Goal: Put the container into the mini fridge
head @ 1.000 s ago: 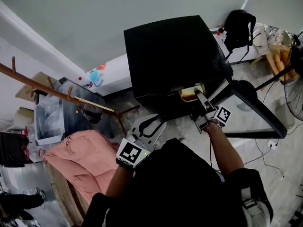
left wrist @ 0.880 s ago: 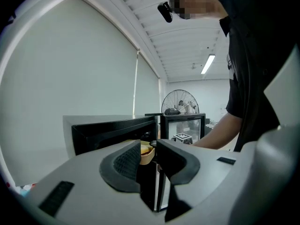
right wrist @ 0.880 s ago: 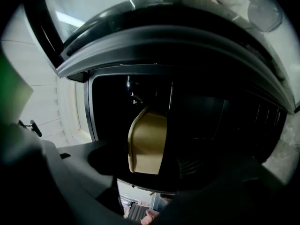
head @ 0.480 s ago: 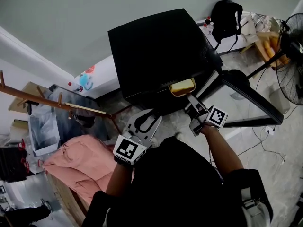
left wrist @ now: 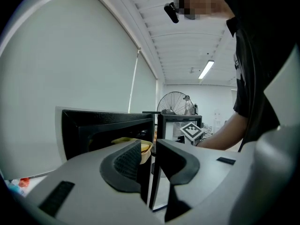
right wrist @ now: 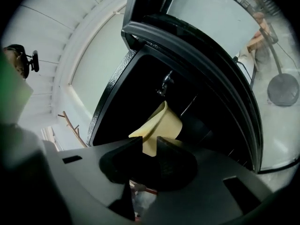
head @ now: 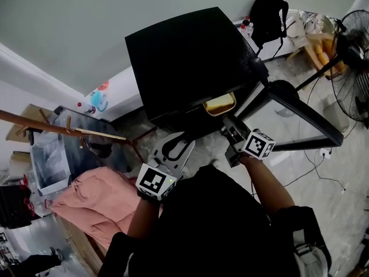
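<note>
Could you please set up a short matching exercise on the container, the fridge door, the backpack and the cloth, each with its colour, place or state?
Things:
1. container
2. door
3. backpack
4. cloth

Descriptions:
a. pink, heaped at the head view's lower left
b. black, by the wall at the head view's top right
c. yellow, at the mouth of the mini fridge
d. swung open to the right

Pairs: 1-c, 2-d, 3-b, 4-a

Mini fridge (head: 190, 56): plain black. Container (head: 219, 104): pale yellow. Cloth (head: 92, 195): plain pink. Backpack (head: 266, 16): black.
</note>
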`<state>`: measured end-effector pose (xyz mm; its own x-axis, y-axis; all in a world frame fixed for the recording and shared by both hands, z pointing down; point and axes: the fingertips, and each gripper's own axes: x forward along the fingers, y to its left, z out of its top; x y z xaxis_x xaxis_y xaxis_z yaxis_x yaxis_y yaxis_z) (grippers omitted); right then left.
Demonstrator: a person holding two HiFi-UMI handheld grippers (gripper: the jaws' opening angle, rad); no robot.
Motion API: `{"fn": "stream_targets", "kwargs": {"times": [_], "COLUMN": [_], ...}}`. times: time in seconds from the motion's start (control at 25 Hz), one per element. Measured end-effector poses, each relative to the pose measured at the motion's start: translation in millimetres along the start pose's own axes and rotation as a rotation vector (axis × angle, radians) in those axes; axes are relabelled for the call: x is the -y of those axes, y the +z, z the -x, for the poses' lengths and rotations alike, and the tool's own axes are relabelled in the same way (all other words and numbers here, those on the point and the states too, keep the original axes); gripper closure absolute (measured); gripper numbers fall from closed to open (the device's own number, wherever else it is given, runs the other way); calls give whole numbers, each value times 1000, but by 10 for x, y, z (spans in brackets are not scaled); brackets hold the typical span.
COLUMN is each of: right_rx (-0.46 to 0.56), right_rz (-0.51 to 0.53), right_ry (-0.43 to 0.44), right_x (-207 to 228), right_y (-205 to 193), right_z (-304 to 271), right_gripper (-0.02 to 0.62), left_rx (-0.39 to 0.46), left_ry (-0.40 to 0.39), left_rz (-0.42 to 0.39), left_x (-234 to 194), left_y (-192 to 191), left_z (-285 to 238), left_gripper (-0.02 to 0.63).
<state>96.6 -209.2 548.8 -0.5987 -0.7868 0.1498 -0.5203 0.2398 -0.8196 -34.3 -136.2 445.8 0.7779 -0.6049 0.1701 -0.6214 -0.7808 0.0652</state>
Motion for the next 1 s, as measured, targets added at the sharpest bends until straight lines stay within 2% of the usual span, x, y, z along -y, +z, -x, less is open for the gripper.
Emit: {"fn": "stream_targets", "kwargs": {"times": [0.2, 0.48, 1.0], "right_rx": [-32, -25, -69], "right_rz": [5, 5, 67], "right_ry": [-17, -27, -38], "right_x": [8, 48, 122], "right_y": [-30, 63, 173], "right_z": [-101, -262, -573], "right_gripper": [511, 512, 522], "left_rx": [-3, -12, -7], "left_ry": [15, 50, 127], "left_rz": [3, 10, 13], "left_x": [-57, -145, -281], "left_y": [-1, -49, -13], "left_z": [49, 147, 385], "left_gripper": [495, 497, 499]}}
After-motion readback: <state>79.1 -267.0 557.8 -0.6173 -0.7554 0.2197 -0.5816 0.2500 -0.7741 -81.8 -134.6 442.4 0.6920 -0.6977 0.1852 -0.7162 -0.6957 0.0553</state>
